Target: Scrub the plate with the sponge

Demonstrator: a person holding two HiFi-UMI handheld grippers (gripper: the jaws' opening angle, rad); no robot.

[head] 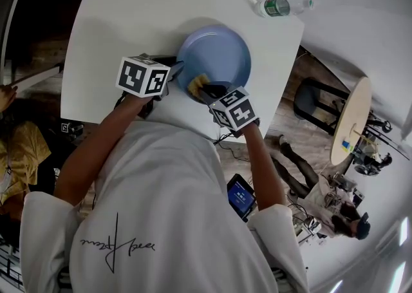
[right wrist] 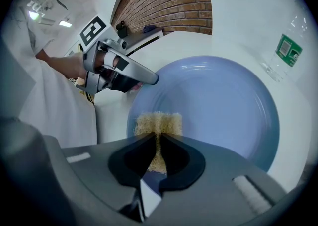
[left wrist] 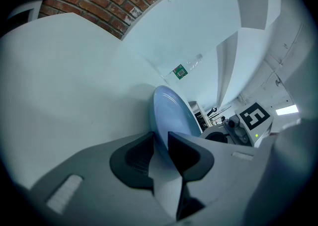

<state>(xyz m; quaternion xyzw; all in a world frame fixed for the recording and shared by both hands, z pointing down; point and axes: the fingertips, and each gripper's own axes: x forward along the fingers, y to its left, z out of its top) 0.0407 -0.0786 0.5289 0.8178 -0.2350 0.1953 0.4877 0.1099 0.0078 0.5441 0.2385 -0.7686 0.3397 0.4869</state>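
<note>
Where the right gripper (right wrist: 158,139) pinches, the sponge (right wrist: 148,122) is hidden.

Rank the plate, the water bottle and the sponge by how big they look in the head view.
Largest to smallest:
1. plate
2. water bottle
3. sponge, partly hidden yet clearly smallest

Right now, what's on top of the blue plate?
A yellow sponge, pinched in the right claw, sits on the plate near its rim. The left claw clamps that rim. The plate surface under the sponge is covered.
</note>
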